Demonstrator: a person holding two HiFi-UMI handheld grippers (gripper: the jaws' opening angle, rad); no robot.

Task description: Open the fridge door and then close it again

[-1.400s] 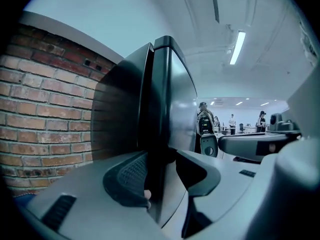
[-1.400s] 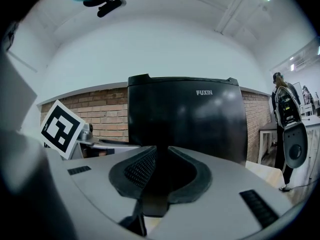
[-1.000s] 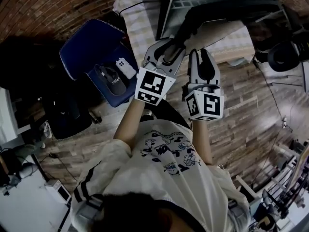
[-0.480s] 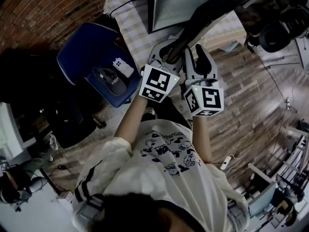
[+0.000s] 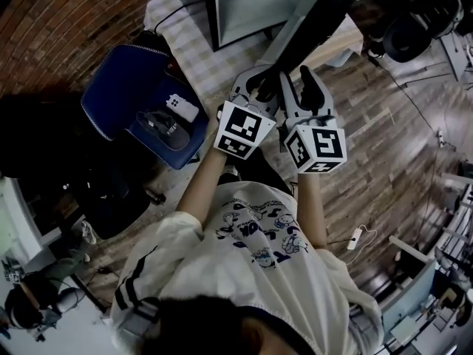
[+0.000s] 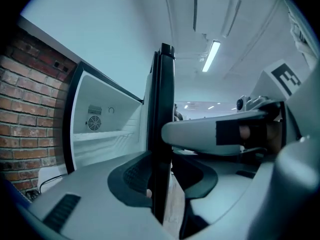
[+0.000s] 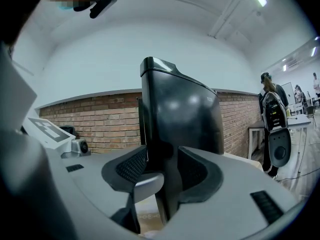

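Fridge door (image 5: pixel 318 17) swung further round; left tool (image 6: pixel 160 176) just closed onto its edge, right tool (image 7: pixel 162 176) just opened around it; closing judged next

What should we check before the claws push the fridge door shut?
1. Is the door open? Ok.
2. Is the left claw gripping the door's edge? Ok; its jaws have just been closing on it.
3. Is the right claw gripping too? Not ok; its jaws have just been opening, with the door between them.
4. Is nothing sticking out of the fridge? Cannot tell; only part shows.
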